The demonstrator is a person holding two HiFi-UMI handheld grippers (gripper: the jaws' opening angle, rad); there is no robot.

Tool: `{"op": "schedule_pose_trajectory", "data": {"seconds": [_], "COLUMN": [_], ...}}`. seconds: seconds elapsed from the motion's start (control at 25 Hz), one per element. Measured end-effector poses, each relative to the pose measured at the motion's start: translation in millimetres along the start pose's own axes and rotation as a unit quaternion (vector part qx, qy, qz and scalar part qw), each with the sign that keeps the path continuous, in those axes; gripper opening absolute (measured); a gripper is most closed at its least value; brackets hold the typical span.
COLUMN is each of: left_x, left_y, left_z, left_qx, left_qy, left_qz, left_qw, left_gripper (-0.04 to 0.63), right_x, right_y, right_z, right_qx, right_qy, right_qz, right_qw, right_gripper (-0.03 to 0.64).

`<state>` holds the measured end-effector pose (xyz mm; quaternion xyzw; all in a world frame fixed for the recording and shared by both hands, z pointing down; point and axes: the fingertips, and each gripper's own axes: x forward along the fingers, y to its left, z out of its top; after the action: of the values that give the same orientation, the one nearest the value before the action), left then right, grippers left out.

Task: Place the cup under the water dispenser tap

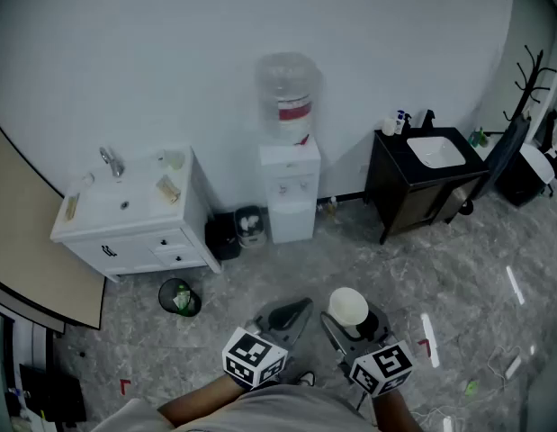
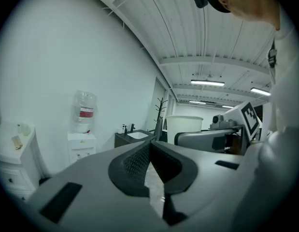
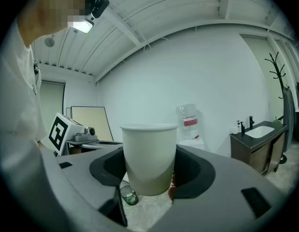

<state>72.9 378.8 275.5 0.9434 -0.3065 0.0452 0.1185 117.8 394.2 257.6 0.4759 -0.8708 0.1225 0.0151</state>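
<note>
Grey marbled floor runs from your feet to a white back wall. The water dispenser [image 1: 290,192] stands there with its bottle on top, a white vanity [image 1: 125,214] to its left and a black vanity [image 1: 426,174] to its right.

The cup [image 1: 348,307] is well short of the dispenser and slightly to its right, held in the air in your right gripper [image 1: 350,320]. The jaws pinch it on both sides of its lower wall, upright, with the rim free. It looks like a thin white paper cup, so expect it to be very light, soft-walled and easy to crush or tip. A low grip near the base, where the wall is likely stiffest, suits it, and it needs only gentle pressure.

Your left gripper [image 1: 291,318] is empty, its jaws pressed together.

Only the head view shows the stretch of floor between the cup and the dispenser, though the taps are too small to make out there. Only the right gripper view shows the pads against the cup's wall. The left gripper view gives you the cup's side profile.
</note>
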Motion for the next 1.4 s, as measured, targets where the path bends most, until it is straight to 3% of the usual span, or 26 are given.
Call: {"op": "schedule_pose_trajectory", "data": {"seconds": [0.52,0.8,1.08,1.4], "left_x": [23,28,50,92], "left_y": [-5,29,108,254], "left_z": [-8,-9,2,25], "left_qx": [-0.005,-0.005,-0.005,0.011], "left_qy": [-0.005,-0.021,-0.038,-0.056], "left_qz": [0.008,0.044,0.069,0.059], "left_qw": [0.9999,0.9988,0.9969,0.9966], "left_gripper": [0.005,0.005,0.005,0.005], "right_x": [-3,30,111,264], "right_y": [-24,-43,-78,-117], "right_z": [-11,-17,-17,-7], "right_qx": [-0.015,-0.042,-0.037,-0.058], "right_qy": [0.011,0.003,0.001,0.002], "right_qz": [0.021,0.023,0.009,-0.026], "right_qw": [1.0,0.999,0.999,0.998], "right_gripper": [0.278,0.278,0.279,0.278]}}
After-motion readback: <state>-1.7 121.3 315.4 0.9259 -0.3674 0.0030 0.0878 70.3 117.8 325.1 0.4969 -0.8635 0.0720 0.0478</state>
